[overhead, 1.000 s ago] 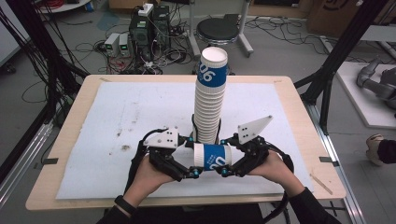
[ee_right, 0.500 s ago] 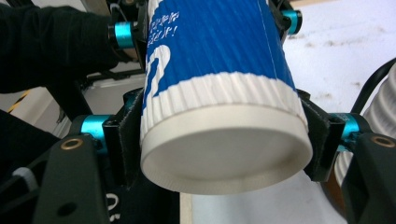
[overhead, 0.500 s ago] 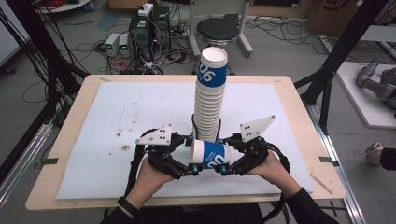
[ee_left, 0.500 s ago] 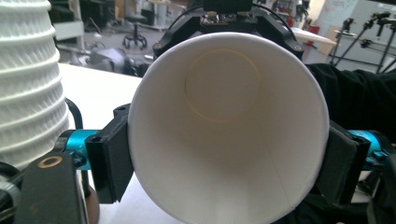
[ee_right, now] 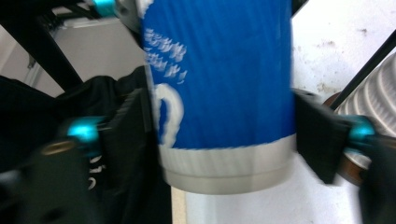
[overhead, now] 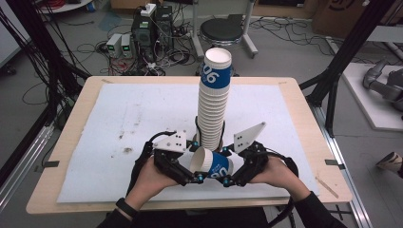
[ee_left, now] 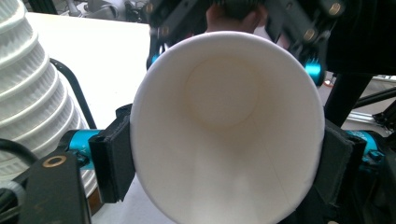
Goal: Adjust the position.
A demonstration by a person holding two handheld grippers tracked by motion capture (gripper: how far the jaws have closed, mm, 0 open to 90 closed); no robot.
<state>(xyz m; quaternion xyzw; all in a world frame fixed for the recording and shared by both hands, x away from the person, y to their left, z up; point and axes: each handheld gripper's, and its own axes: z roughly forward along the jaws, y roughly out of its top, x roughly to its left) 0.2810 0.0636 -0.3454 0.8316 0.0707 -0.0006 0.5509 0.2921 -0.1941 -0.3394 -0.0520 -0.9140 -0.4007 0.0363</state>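
- High view: blue-and-white paper cup held on its side just above the near edge of the white mat on the desk, directly in front of the tall stack of paper cups. Long axis running left to right, open mouth toward the left hand-held gripper, closed base toward the right hand-held gripper. Both about equally near, one at each end. Stack upright and just beyond the cup, slightly leaning, apart from it.
- Left gripper view: looking straight into the white mouth of the cup. Black pads pressed on the rim at either side, so clamped on the mouth end; jaws lately closing a little further on it. Ribbed wall of the stack at the left, close by.
- Right gripper view: blurred. Blue wall and white base band of the cup between the two pads, both touching it, so gripped at the base end. Part of the stack at the far right.
- Judgement: with the axis level and the stack vertical, next move probably turning the cup upright before seating it on the top.
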